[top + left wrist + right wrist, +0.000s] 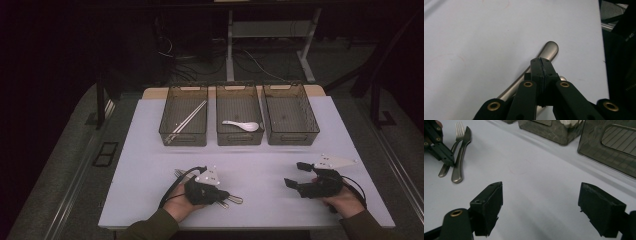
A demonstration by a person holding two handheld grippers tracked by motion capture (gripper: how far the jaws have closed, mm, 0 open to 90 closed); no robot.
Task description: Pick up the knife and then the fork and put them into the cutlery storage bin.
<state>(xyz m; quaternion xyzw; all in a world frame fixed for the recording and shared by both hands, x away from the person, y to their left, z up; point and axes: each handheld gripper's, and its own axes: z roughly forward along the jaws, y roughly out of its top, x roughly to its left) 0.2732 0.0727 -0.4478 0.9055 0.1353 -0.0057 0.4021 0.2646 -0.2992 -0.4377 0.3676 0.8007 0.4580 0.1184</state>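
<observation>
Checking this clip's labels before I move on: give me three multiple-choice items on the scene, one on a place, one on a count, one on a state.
1. Where does the white ceramic spoon lie?
A. the left bin
B. the middle bin
C. the right bin

2. How many dark see-through plastic bins stand side by side?
A. two
B. three
C. four

3. How do the jaws of the right gripper stand?
A. wide apart, nothing between
B. shut on a fork
C. shut on the spoon

Answers: B, the spoon rests inside the centre bin; B, three stand in a row; A, bare table shows between the jaws.
</observation>
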